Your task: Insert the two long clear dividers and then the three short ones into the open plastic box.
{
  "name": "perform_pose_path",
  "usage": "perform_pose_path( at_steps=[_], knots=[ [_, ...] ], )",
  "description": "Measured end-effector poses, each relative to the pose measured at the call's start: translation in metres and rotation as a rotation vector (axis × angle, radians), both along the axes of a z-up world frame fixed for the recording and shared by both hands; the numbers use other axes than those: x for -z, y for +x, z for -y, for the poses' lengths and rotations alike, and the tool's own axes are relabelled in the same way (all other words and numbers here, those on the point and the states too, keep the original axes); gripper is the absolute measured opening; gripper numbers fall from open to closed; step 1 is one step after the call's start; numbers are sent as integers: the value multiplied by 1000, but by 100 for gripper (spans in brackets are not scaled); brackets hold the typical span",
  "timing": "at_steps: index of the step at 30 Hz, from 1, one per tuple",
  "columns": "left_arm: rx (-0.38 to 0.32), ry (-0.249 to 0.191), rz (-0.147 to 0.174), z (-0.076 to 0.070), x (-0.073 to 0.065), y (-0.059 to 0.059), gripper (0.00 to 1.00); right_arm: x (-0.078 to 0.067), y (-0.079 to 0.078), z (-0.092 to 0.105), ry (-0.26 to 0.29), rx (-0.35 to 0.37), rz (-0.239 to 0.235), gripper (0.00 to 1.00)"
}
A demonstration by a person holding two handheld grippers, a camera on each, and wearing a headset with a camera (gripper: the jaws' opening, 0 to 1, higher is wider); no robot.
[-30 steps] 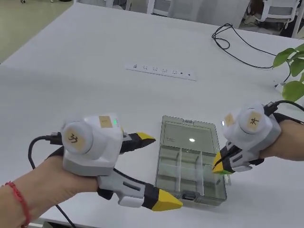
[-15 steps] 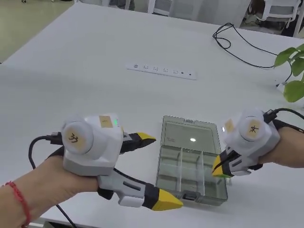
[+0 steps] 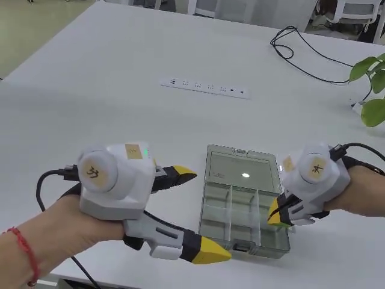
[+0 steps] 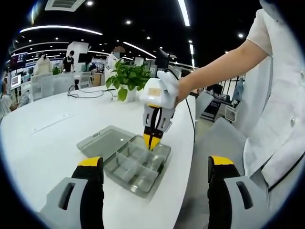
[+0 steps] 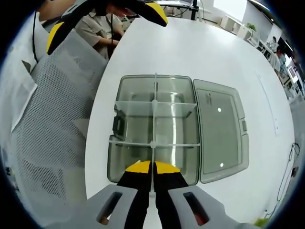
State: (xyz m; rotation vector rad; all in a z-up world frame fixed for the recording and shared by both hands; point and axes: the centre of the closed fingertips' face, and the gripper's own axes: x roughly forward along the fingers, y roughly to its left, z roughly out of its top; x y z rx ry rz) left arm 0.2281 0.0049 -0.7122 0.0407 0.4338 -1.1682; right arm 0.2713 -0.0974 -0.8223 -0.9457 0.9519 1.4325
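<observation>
Broadly, a white table (image 3: 120, 78) spreads across the head view. A white power strip (image 3: 204, 88) lies at upper centre and a black cable (image 3: 281, 51) loops at upper right, near a green plant (image 3: 373, 90). Tan floor (image 3: 30, 30) shows at upper left. The open plastic box (image 3: 213, 224) sits at lower centre by the table's near edge, its lid (image 3: 242, 171) lying flat behind it. The right gripper (image 5: 152, 164) has its fingers pinched on a clear divider (image 5: 153, 114) standing in the box, met by two cross dividers (image 5: 133, 102). The left gripper (image 3: 201, 217) has its fingers spread wide, holding nothing. Strip lights (image 4: 183, 12) line a dark ceiling.
</observation>
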Motion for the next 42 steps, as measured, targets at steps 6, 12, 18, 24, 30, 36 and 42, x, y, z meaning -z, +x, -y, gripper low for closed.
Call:
perform_pose_path(
  at_steps=[6,12,18,24,30,36,42],
  knots=[
    [-1,5,-3,-1,1,-1,93,-1,0,0,0,6,7,4],
    [-7,8,-6,-6,2,-1,93,-16,3,-2,54,48,19,9],
    [-13,14,-12,-11,5,0,94,-39,6,1,141,132,44,17],
    [-13,22,-17,-16,7,1,95,-56,2,18,194,206,63,24],
    [-10,32,-15,-17,8,3,96,-62,-5,40,212,264,69,31],
    [-5,47,-15,-19,10,3,98,-68,-17,53,230,322,71,38],
    [-9,60,-17,-24,12,4,100,-71,-22,63,252,367,74,44]
  ],
)
